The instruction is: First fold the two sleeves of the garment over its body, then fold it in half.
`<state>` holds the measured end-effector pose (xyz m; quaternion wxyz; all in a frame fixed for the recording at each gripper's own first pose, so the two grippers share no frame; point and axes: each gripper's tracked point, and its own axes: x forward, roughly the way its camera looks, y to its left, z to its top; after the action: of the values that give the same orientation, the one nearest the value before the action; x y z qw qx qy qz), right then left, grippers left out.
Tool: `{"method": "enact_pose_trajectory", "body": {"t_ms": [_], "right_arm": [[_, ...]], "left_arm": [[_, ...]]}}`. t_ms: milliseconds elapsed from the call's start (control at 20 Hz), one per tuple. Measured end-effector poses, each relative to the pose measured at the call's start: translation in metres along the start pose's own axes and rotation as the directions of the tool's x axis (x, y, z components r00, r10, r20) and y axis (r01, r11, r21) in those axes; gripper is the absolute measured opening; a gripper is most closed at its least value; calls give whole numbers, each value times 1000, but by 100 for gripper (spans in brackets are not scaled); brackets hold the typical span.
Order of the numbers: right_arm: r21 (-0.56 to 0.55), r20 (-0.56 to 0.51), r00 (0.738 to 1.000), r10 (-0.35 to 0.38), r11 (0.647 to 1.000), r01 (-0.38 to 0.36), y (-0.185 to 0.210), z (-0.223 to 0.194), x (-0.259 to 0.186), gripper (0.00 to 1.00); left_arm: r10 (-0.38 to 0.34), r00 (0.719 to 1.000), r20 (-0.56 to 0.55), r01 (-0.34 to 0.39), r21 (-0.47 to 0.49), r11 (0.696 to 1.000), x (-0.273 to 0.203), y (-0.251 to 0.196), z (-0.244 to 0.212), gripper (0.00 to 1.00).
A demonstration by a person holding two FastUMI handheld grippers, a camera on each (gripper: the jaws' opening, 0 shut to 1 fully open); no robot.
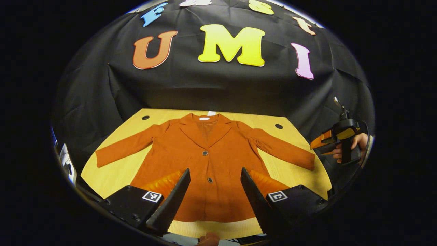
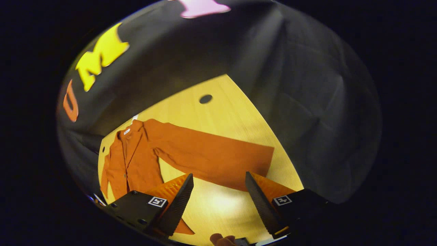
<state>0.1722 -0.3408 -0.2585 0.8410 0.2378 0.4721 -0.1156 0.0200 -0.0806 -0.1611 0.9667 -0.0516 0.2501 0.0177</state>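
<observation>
Jacket: my orange jacket (image 1: 208,164) lay flat and face up in the middle of the bench (image 1: 112,174), both sleeves spread wide. The cloth looked soft and a bit fuzzy, with a pointed collar.
Buttons: two small round dark buttons (image 1: 205,153) sat down the front.
Bench: smooth yellow wood with fine lines and two round dark holes (image 1: 279,126).
Left tongs: my left tongs (image 1: 215,177) were wide apart above the jacket's bottom half, holding nothing. The inner edges had little teeth.
Right tongs: my right tongs (image 2: 218,182) were also spread apart, empty, near the end of the right sleeve (image 2: 218,159).
</observation>
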Motion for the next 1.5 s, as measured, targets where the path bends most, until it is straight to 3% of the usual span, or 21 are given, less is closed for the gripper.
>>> {"method": "enact_pose_trajectory", "body": {"t_ms": [100,200,300,350,400,550,650,750,1000,1200,1250,1300,1500], "right_arm": [[141,-80,996,-25,989,36,-28,5,12,96],[202,-129,991,-31,978,57,-47,14,19,92],[198,-164,984,-63,975,95,-66,18,28,92],[199,-177,982,-61,975,97,-65,19,33,95],[201,-191,980,-59,975,98,-63,20,36,92],[189,-246,966,-81,973,129,-62,12,48,96],[210,-256,963,-82,968,138,-60,11,54,92],[218,-273,956,-105,961,167,-60,8,60,95],[212,-319,934,-163,948,237,-62,0,72,95],[204,-335,902,-273,913,352,-75,-5,76,87],[194,-339,894,-293,908,372,-73,-6,74,72],[166,-346,884,-314,907,387,-74,-7,75,70],[115,-363,875,-320,917,382,-70,-6,76,67]], "left_arm": [[23,999,-33,-23,-17,1000,-2,8,-10,97],[56,997,-47,-57,-23,998,-3,17,-16,97],[84,995,-61,-86,-33,996,-2,24,-23,97],[91,993,-72,-95,-43,995,-2,24,-27,97],[97,992,-81,-101,-52,993,0,26,-31,97],[128,990,-62,-130,-40,991,0,29,-28,97],[121,993,-10,-121,17,993,-2,22,-17,97],[100,995,16,-101,62,993,-4,11,-13,97],[13,997,72,-18,74,997,-9,-19,-2,96],[-20,999,47,16,75,997,-7,-28,-12,97],[-17,999,31,15,63,998,-6,-25,-16,97],[-7,1000,22,6,52,999,-4,-21,-18,97],[34,999,23,-35,16,999,-3,-3,-11,97]]}}
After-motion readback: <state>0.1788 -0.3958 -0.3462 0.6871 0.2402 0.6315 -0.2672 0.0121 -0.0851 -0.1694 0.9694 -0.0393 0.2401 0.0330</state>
